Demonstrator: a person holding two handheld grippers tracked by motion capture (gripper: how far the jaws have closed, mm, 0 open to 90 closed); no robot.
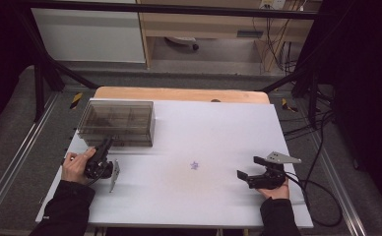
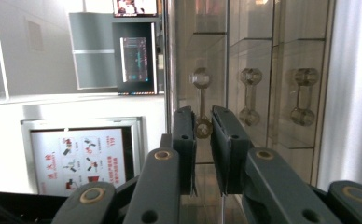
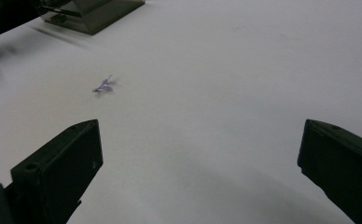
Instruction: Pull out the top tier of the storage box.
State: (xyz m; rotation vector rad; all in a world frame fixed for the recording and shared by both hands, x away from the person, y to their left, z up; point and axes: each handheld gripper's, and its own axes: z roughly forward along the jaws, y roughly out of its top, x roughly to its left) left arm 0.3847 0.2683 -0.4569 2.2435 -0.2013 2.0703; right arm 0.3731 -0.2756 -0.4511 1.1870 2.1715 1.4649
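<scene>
We are holding the left gripper (image 2: 202, 126) rolled on its side against the front of the clear drawer box (image 1: 117, 123), its jaws standing narrow around one of the clear drawer handles (image 2: 201, 102). The handle's lower knob is sitting right between the pads; we cannot tell whether the pads are pressing on it or just flanking it. Two more handles (image 2: 250, 95) are showing farther along the same front face in the left gripper view. From above, the left hand (image 1: 76, 166) is gripping the tool at the box's near left corner, the box sitting at the far left of the white table (image 1: 218, 196).

We are resting the right gripper (image 1: 249, 167) low at the table's right side, well apart from the box, jaws spread wide with nothing between them. A small purple mark (image 1: 194, 165) is lying on the table between the two grippers, nearer the right one; it is showing ahead of the right jaws (image 3: 103, 86).
</scene>
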